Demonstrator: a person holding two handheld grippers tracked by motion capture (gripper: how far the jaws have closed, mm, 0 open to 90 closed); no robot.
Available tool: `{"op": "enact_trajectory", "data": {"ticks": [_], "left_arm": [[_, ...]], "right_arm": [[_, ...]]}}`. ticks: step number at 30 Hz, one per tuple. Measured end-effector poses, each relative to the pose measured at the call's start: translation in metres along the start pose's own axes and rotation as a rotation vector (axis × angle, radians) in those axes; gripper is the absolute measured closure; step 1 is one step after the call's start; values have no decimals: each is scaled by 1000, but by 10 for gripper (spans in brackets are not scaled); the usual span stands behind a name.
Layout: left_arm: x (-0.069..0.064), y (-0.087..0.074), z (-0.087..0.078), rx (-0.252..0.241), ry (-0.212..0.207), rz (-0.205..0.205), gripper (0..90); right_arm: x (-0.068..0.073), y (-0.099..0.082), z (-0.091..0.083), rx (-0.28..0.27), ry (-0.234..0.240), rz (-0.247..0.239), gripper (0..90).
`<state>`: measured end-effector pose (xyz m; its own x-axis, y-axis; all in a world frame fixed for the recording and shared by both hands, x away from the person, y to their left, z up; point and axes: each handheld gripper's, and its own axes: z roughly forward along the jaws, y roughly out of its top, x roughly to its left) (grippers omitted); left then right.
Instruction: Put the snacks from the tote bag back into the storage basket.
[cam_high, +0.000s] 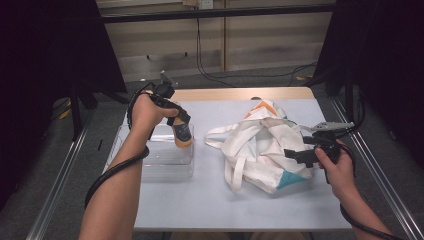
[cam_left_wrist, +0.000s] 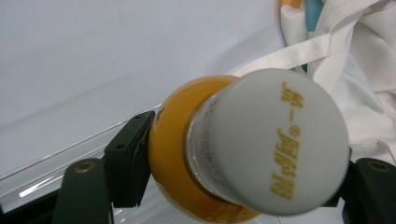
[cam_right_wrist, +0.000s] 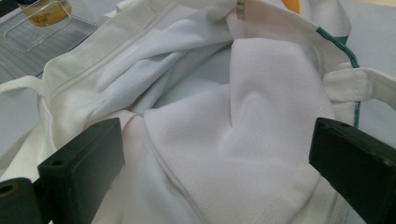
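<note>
While the left gripper (cam_high: 181, 131) clamps the orange bottle (cam_high: 182, 134) over the clear tray (cam_high: 165, 167), the right gripper (cam_high: 295, 155) gapes at the white bag (cam_high: 260, 145)

The orange bottle (cam_left_wrist: 187, 154) with a white cap (cam_left_wrist: 271, 140) printed in gold sits clamped between the left gripper's jaws, cap end toward the camera, body pressed against the left jaw's pad. The white cloth bag (cam_right_wrist: 224, 121), crumpled and folded, with teal trim and loose straps, lies between and beyond the right gripper's jaws, which stand wide apart.
</note>
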<state>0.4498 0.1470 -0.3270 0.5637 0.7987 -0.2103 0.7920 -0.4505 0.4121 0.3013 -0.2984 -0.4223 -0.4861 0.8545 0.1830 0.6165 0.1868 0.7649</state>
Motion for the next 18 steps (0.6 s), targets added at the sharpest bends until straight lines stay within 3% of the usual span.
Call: {"op": "enact_trajectory", "data": {"ticks": [9, 18], "left_arm": [[2, -1, 11, -1, 4, -12, 300], [6, -2, 21, 9, 7, 16, 299]], "right_arm": [[0, 0, -1, -1, -1, -2, 28], [-1, 0, -1, -4, -1, -5, 28]]}}
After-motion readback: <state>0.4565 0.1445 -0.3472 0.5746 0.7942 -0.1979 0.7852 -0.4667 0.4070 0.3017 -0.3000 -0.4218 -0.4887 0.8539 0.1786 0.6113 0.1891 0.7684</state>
